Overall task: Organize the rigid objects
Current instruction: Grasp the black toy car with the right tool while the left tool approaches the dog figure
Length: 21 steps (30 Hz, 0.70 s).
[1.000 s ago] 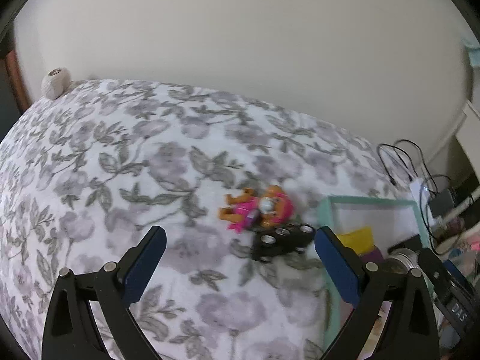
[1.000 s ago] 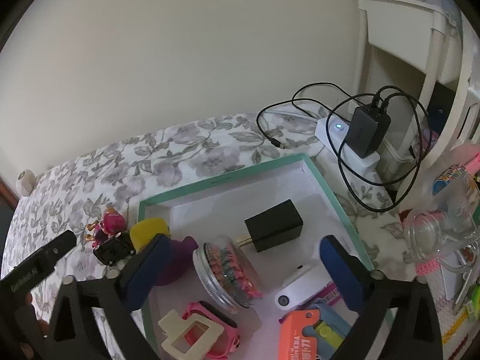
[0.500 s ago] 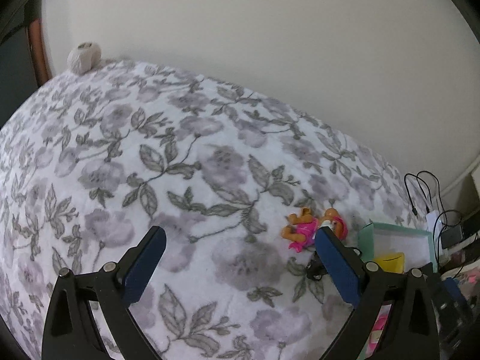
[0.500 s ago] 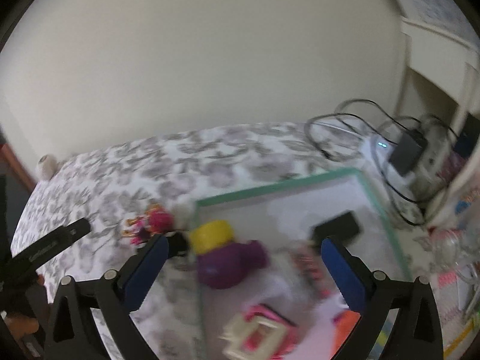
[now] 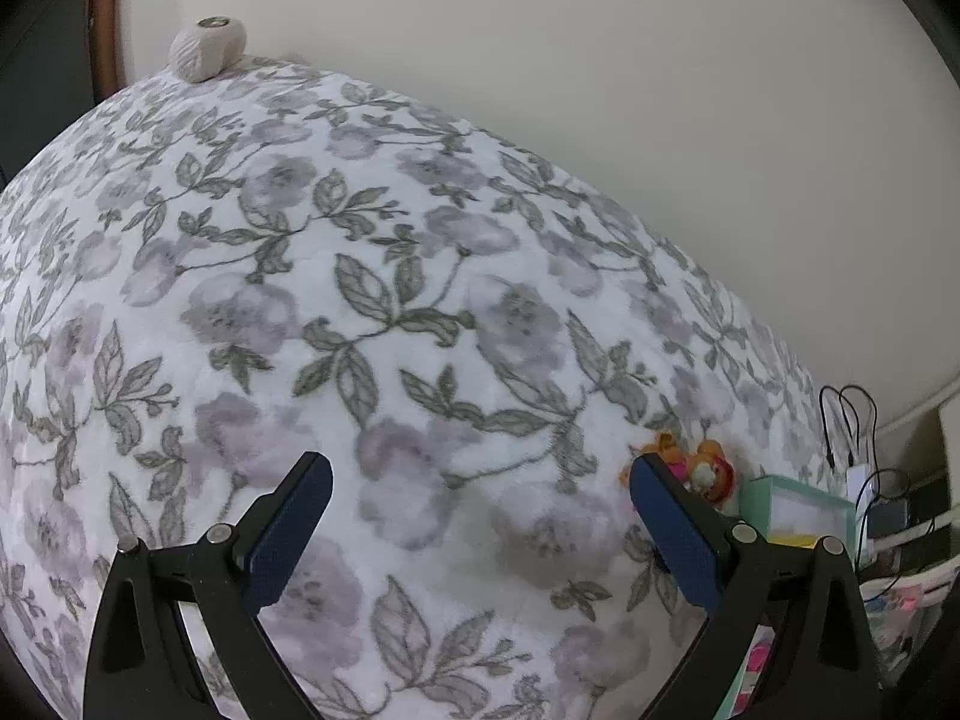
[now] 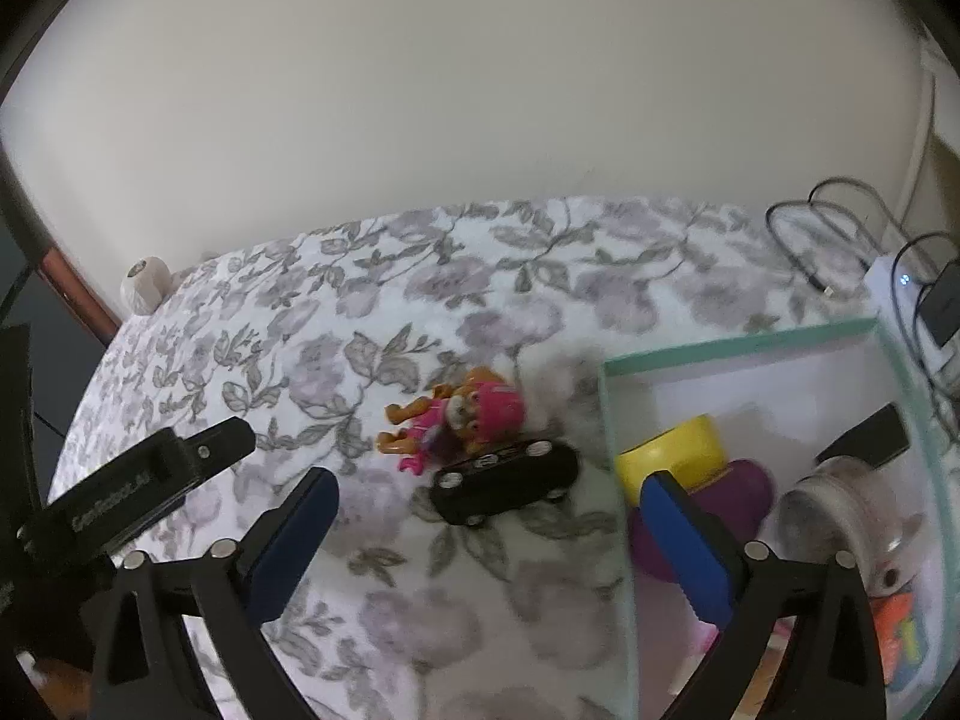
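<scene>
A pink and orange toy dog figure point(image 6: 465, 420) lies on the floral blanket, touching a black toy car point(image 6: 507, 480) just in front of it. Both sit left of the mint-rimmed box point(image 6: 618, 480). My right gripper point(image 6: 486, 522) hovers open just short of the car, nothing between its fingers. In the left wrist view the figure point(image 5: 702, 471) peeks out behind the right fingertip. My left gripper point(image 5: 480, 504) is open over bare blanket. The box point(image 5: 798, 507) shows at the far right there.
Inside the box lie a yellow and purple toy point(image 6: 690, 474), a jar point(image 6: 840, 504) and a black adapter point(image 6: 870, 438). A power strip with cables point(image 6: 900, 294) sits beyond it. A cream ball point(image 5: 207, 54) rests at the blanket's far corner. The left gripper's body point(image 6: 138, 492) crosses the right view.
My right gripper has swung left from over the box to the car and figure. The left gripper has turned left, away from the toys, over open blanket.
</scene>
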Each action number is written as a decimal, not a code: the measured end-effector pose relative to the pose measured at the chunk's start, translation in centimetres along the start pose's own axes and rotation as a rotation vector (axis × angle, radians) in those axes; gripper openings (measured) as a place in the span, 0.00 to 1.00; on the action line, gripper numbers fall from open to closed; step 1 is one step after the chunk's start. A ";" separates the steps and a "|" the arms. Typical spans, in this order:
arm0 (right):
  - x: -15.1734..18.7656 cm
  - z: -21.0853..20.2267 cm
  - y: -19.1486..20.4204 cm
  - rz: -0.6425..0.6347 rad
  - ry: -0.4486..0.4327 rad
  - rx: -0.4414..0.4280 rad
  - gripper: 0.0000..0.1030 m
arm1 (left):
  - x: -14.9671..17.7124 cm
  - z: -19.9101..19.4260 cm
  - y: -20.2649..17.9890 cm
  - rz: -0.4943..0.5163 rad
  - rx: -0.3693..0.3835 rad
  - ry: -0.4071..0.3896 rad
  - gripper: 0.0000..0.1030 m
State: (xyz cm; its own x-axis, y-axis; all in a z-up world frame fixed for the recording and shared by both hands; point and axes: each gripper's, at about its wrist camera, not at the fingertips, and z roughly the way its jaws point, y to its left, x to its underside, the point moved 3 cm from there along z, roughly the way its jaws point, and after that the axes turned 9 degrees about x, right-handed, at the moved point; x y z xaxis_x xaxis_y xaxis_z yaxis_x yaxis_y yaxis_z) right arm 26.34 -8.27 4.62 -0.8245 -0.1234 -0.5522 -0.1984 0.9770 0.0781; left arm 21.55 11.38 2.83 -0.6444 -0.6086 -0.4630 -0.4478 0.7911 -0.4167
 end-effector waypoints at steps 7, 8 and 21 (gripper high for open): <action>0.2 3.3 0.2 0.114 0.118 -0.026 0.83 | -0.2 0.3 0.8 -0.019 0.025 0.013 0.97; 0.2 3.7 0.2 0.120 0.123 -0.012 0.79 | -0.2 0.4 0.8 -0.019 0.028 0.016 0.97; 0.3 5.5 1.0 0.114 0.093 0.146 0.63 | 0.3 1.7 -0.1 0.016 0.052 0.048 0.97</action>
State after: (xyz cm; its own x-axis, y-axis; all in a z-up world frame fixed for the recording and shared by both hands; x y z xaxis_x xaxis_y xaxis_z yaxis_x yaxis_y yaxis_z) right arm 28.79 -6.34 0.00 -0.8837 -0.0198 -0.4676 -0.0282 0.9995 0.0109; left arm 22.43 11.04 1.39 -0.6808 -0.5914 -0.4322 -0.4050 0.7955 -0.4506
